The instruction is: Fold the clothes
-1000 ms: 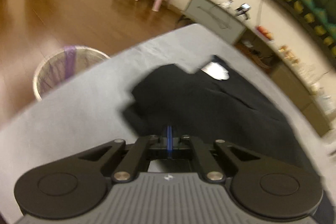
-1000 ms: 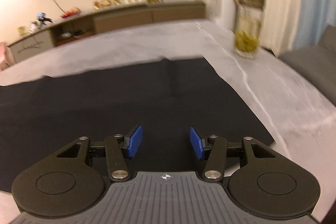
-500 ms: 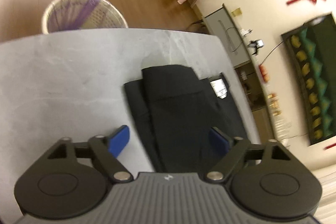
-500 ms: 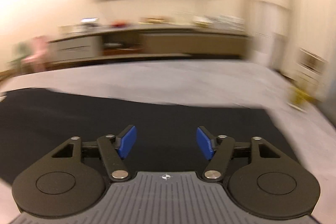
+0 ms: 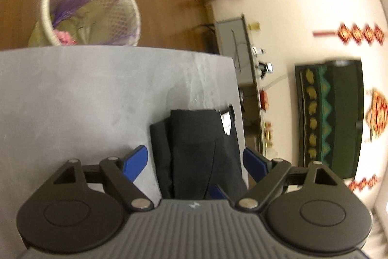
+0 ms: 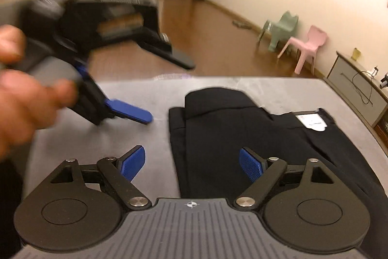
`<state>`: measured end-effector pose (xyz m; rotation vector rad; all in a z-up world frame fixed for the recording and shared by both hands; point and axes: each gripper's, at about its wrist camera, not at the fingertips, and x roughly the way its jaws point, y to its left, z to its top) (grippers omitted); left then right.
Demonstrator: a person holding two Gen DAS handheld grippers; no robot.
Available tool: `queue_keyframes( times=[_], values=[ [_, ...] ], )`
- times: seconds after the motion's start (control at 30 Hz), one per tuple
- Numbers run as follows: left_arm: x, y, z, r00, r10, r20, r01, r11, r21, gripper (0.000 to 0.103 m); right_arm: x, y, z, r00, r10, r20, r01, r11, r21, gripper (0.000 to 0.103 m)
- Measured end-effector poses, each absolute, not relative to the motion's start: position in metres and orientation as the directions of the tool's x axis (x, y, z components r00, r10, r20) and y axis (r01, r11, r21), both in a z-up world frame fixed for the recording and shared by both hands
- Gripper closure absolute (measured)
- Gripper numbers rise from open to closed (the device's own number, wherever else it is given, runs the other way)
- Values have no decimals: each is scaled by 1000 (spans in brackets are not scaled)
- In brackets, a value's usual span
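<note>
A black garment (image 5: 194, 145) lies folded lengthwise on the grey table (image 5: 84, 94), with a white label (image 5: 226, 123) near its far end. My left gripper (image 5: 195, 160) hovers over the garment's near part, open, with cloth below the gap and no pad touching it. In the right wrist view the same garment (image 6: 242, 137) and its label (image 6: 312, 121) lie ahead. My right gripper (image 6: 191, 162) stands over the garment's left edge with its jaws opening and nothing gripped. A hand (image 6: 21, 94) holds the blurred left gripper, one blue finger (image 6: 128, 111) low over the table.
A woven basket (image 5: 92, 9) stands on the wooden floor past the table's far edge. A pink chair (image 6: 308, 47) and a green chair (image 6: 281, 30) stand by the wall, with a low cabinet (image 6: 356, 89) to their right. The garment reaches close to the table's right edge.
My left gripper went from shut to open, rolled, and left the garment lying folded. My right gripper swung a long way round to the folded end and its jaws widened.
</note>
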<state>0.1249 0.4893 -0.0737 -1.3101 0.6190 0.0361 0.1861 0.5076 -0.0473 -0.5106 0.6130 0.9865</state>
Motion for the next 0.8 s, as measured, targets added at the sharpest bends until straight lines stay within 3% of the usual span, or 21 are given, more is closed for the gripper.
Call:
queue_keyframes(
  times=[0.03, 0.13, 0.17, 0.2, 0.27, 0.4, 0.43, 0.5, 0.53, 0.67, 0.73, 0.8],
  values=[
    [128, 487, -73, 834, -325, -446, -355, 303, -884, 15, 193, 512, -52, 390, 598, -701, -881, 464, -94, 22],
    [136, 479, -72, 824, -355, -442, -334, 328, -884, 14, 202, 509, -59, 379, 596, -708, -872, 487, -57, 47],
    [138, 477, -71, 823, -355, -444, -332, 334, -882, 11, 203, 510, -57, 398, 588, -704, -863, 501, -69, 79],
    [140, 475, -70, 823, -353, -446, -330, 342, -880, 10, 203, 511, -56, 417, 580, -699, -853, 515, -81, 103],
    [143, 469, -68, 821, -355, -447, -317, 369, -874, 3, 202, 501, -49, 440, 599, -669, -835, 547, -60, 103],
    [162, 455, -63, 803, -352, -481, -321, 425, -846, 1, 192, 476, -35, 438, 660, -611, -818, 575, 35, 103],
    [168, 451, -63, 799, -355, -485, -321, 429, -844, 6, 188, 470, -32, 425, 678, -600, -819, 570, 64, 103],
    [182, 443, -62, 781, -356, -513, -336, 454, -825, 58, 182, 460, -30, 403, 693, -598, -825, 558, 91, 102],
    [190, 438, -61, 759, -348, -550, -357, 483, -800, 91, 181, 455, -29, 405, 686, -604, -823, 561, 85, 102],
    [199, 413, -38, 789, -251, -561, -318, 614, -722, 93, 204, 417, -20, 399, 652, -645, -799, 592, 104, 92],
    [195, 377, -14, 833, -192, -519, -195, 776, -600, 93, 216, 375, -3, 440, 620, -649, -758, 645, 102, 67],
    [190, 330, 6, 869, -157, -470, -58, 909, -412, 93, 231, 321, 19, 542, 543, -641, -658, 749, 78, 66]
  ],
)
